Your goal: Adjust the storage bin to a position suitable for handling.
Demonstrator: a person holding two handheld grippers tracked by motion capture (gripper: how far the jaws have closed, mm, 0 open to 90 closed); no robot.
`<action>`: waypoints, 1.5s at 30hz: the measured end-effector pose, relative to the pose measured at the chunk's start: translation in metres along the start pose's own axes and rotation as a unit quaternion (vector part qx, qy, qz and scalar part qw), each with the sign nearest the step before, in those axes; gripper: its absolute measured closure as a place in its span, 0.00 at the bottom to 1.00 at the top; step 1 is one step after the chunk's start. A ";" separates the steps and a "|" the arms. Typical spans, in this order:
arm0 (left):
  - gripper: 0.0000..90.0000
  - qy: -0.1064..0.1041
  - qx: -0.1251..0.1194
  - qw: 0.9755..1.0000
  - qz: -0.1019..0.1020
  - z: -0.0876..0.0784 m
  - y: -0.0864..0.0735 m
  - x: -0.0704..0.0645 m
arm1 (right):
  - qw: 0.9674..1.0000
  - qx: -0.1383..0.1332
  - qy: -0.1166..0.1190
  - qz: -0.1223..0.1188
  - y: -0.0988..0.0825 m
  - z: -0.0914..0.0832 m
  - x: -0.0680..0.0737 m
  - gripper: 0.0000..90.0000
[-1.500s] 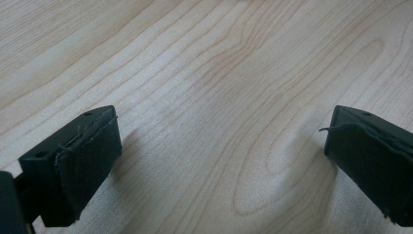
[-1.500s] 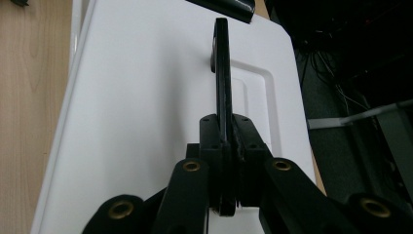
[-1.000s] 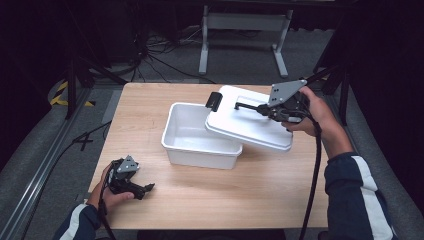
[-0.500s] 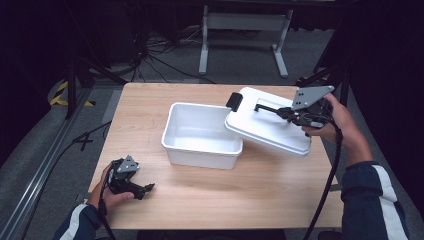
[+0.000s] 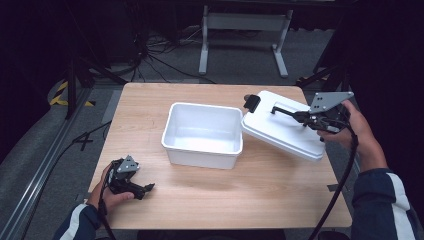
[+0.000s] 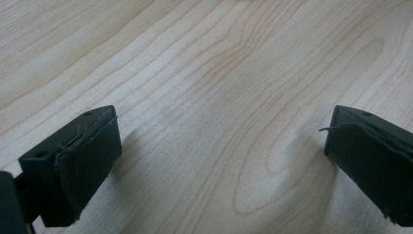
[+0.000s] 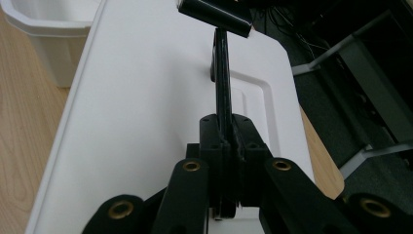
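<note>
Near left, the left gripper [image 5: 142, 189] rests on the light wooden table [image 5: 260, 200], jaws wide and empty. Farther right, the right gripper [image 5: 300, 116] is clamped tight on the black handle [image 7: 223, 97] of the white rectangular plastic lid [image 5: 280, 131], carrying it clear of the open white rectangular plastic tub [image 5: 202, 134]. The lid tilts, its long axis running far-left to near-right, overhanging the table's right edge. Next likely calls for lowering it flat

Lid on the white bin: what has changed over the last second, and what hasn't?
The right tool, shut on the lid's handle, has carried the white lid rightward off the bin, which is now fully uncovered. The bin stayed put. The left tool stayed open, resting on the table.
</note>
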State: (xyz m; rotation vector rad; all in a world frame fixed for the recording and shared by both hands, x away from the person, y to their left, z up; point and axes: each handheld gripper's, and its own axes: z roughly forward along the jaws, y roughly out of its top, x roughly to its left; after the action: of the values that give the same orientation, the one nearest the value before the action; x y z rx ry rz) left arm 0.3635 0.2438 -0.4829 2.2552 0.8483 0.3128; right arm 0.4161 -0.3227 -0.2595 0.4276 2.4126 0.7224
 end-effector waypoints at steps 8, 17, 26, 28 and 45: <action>0.01 0.000 0.000 1.000 0.000 0.000 0.000 0.000 | 1.000 0.006 -0.004 0.022 -0.021 0.003 -0.003 0.95; 0.01 0.000 0.000 1.000 0.000 0.000 0.000 0.000 | 0.999 0.019 -0.001 0.039 -0.038 0.017 -0.003 0.95; 0.01 0.000 0.000 1.000 0.000 0.000 0.000 0.000 | 0.998 0.028 0.010 0.054 -0.048 0.040 -0.003 0.95; 0.01 0.000 0.000 1.000 0.000 0.000 0.000 0.000 | 0.998 0.030 0.012 0.056 -0.050 0.047 -0.001 0.95; 0.01 0.000 0.000 1.000 0.000 0.000 0.000 0.000 | 0.996 0.047 0.035 0.068 -0.056 0.091 0.008 0.95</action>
State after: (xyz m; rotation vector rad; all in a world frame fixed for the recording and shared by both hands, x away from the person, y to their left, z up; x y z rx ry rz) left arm 0.3635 0.2439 -0.4829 2.2551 0.8479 0.3134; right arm 0.4580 -0.3285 -0.3579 0.6194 2.5099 0.6929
